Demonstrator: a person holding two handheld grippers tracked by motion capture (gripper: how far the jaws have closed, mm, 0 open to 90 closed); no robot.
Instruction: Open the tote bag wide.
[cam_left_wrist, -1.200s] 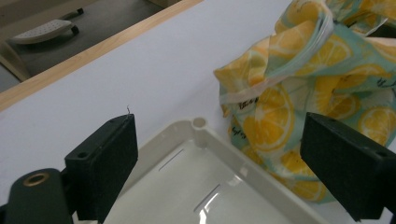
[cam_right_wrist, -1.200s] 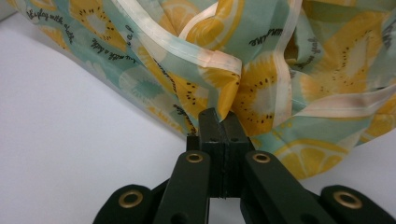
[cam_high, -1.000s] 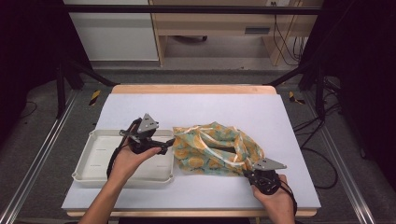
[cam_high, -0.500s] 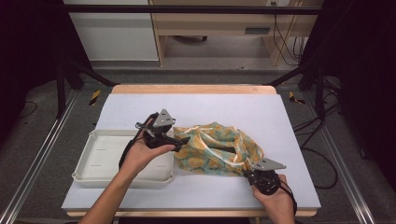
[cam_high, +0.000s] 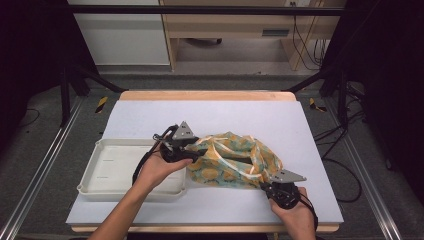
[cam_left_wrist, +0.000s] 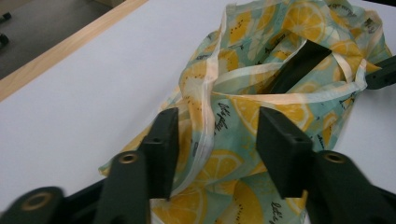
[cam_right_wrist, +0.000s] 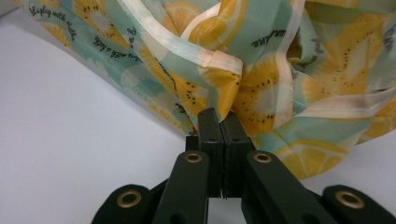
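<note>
Lying crumpled on the white table (cam_high: 150, 115), the lemon-print bag (cam_high: 235, 160) runs roughly left-right, mouth toward the right gripper (cam_right_wrist: 219, 122). That one's pinched tight on the fabric. Left gripper (cam_left_wrist: 212, 135) has its jaws spread apart over the bag's other end.

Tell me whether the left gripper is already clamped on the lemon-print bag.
No: in the left gripper view the left gripper has its jaws spread apart over the lemon-print bag, with fabric between them but not pinched.

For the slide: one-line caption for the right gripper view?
Right gripper clamped shut on crumpled lemon-print fabric bag over white table.
</note>
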